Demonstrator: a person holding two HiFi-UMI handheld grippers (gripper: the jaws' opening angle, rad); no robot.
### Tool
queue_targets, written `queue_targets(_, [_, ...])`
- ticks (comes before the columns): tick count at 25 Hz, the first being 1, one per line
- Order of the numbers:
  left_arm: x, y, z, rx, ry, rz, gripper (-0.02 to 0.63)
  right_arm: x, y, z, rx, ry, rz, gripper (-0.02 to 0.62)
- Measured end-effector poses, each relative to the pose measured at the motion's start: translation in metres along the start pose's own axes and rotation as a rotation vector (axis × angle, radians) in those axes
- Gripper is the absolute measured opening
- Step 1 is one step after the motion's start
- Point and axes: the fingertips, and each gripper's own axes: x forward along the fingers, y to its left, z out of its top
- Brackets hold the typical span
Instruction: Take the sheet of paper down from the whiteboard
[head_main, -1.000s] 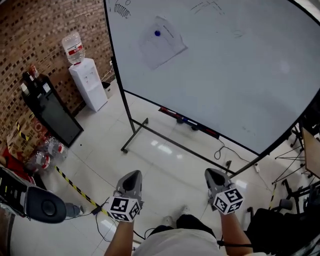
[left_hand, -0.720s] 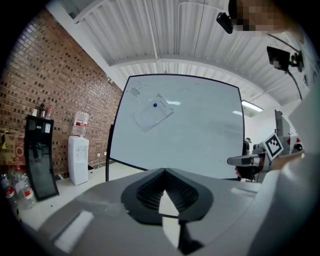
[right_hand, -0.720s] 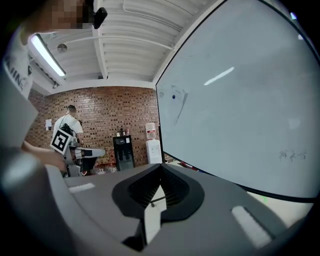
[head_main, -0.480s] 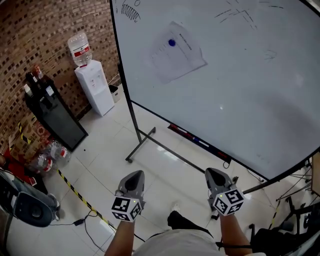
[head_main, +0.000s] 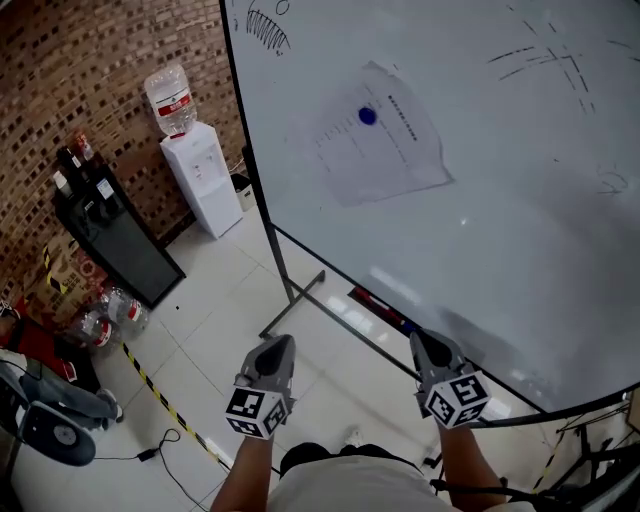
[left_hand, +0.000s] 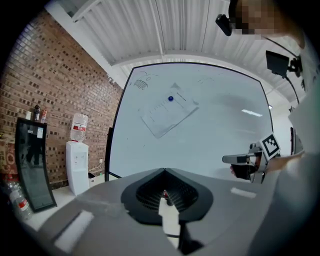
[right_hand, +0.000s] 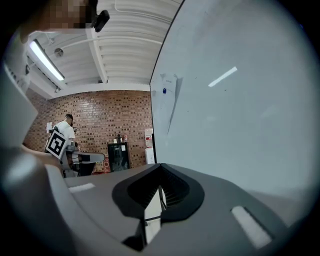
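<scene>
A sheet of paper (head_main: 378, 140) hangs tilted on the whiteboard (head_main: 520, 210), pinned by a round blue magnet (head_main: 367, 116). In the left gripper view the paper (left_hand: 167, 114) and magnet (left_hand: 170, 99) lie ahead and above. The right gripper view catches the paper (right_hand: 169, 82) edge-on at the board's left rim. My left gripper (head_main: 278, 349) and right gripper (head_main: 432, 345) are both shut and empty, held side by side low in the head view, well short of the board and below the paper.
The board stands on a black wheeled frame (head_main: 300, 300) with a marker tray (head_main: 385, 308). A water dispenser (head_main: 200, 170), a black cabinet (head_main: 110, 240), bottles (head_main: 105, 315) and a striped floor tape (head_main: 165, 405) sit left by the brick wall.
Both grippers have come forward toward the whiteboard. The board and paper now look larger and nearer, and the paper has slid down toward the middle of the head view.
</scene>
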Motion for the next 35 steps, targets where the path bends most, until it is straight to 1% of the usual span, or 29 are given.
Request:
queue_targets(3, [0.022,0.009,0.005,0.005,0.009,-0.015,0.002,0.016,-0.01,0.006,0.006,-0.006,-0.005,0.007])
queue_targets(6, [0.049,0.02,0.014,0.009,0.002,-0.044,0.002,0.03,-0.021,0.015,0.004,-0.021,-0.031,0.006])
queue_targets(8, [0.069,0.029,0.02,0.007,-0.007,-0.074,0.002,0.038,-0.027,0.02,0.006,-0.032,-0.06,0.007])
queue_targets(10, [0.092,0.037,0.025,0.013,-0.015,-0.121,0.002,0.047,-0.032,0.025,0.003,-0.041,-0.097,0.007])
queue_targets(12, [0.12,0.044,0.03,0.027,-0.021,-0.186,0.002,0.057,-0.039,0.031,-0.009,-0.053,-0.152,0.006])
queue_targets(15, [0.164,0.058,0.028,0.043,0.006,-0.292,0.002,0.072,-0.048,0.043,-0.023,-0.073,-0.273,0.006])
queue_targets(19, [0.199,0.079,0.046,0.111,0.021,-0.429,0.002,0.089,-0.04,0.058,-0.013,-0.089,-0.417,0.007])
queue_targets(22, [0.214,0.089,0.064,0.168,0.008,-0.512,0.002,0.097,-0.039,0.07,0.001,-0.111,-0.509,0.006])
queue_targets(27, [0.218,0.1,0.087,0.152,0.0,-0.614,0.002,0.103,-0.033,0.076,0.021,-0.137,-0.623,0.006])
queue_targets(31, [0.215,0.096,0.105,0.196,0.007,-0.683,0.002,0.105,-0.025,0.09,0.019,-0.169,-0.663,0.008])
queue_targets(33, [0.214,0.092,0.115,0.207,-0.002,-0.695,0.002,0.105,-0.022,0.097,-0.002,-0.173,-0.67,0.006])
queue_targets(35, [0.216,0.088,0.118,0.195,-0.02,-0.699,0.002,0.103,-0.019,0.102,-0.018,-0.175,-0.675,0.007])
